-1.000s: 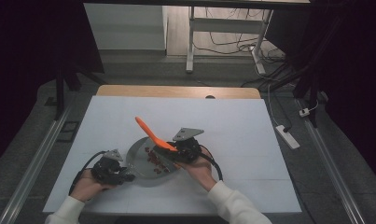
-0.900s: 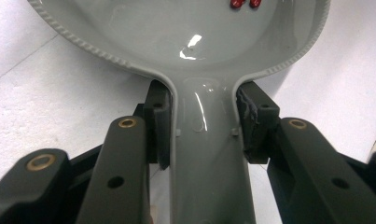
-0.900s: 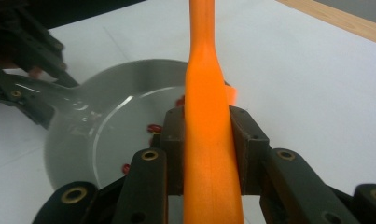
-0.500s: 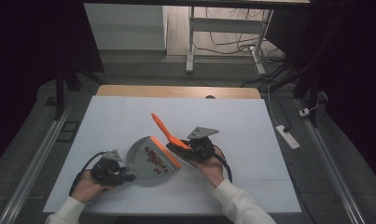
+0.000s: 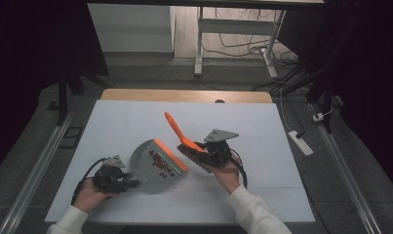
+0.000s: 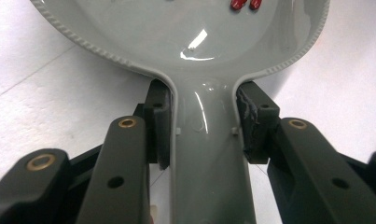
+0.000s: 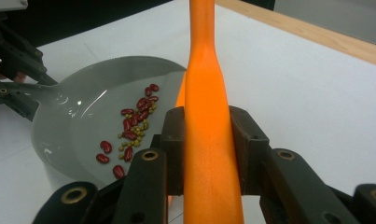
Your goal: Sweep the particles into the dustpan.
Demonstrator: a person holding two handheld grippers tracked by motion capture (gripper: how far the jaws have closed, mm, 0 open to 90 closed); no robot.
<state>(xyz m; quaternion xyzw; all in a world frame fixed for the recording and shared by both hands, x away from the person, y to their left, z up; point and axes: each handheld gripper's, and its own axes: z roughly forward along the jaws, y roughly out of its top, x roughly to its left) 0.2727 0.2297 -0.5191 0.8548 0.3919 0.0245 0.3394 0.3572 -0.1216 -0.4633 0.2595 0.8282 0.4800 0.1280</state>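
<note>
The right gripper (image 5: 204, 155) clamps the orange brush (image 5: 177, 131) by its handle, just right of the grey dustpan (image 5: 147, 163). The left gripper (image 5: 128, 180) clamps the dustpan's handle; red and green beans (image 7: 129, 128) lie inside the pan, left of the brush.

Left gripper (image 5: 130, 183): black body, small grey three-cornered plate on top, black cable looping off its rear. Right gripper (image 5: 200, 152): same build, larger grey plate above, black cable curving behind. Jaw arms black with brass-coloured bushings and small screw holes; dark pads (image 6: 158, 122) at the tips, one apparently scuffed. White sleeves (image 5: 255, 212) behind both grippers.
</note>
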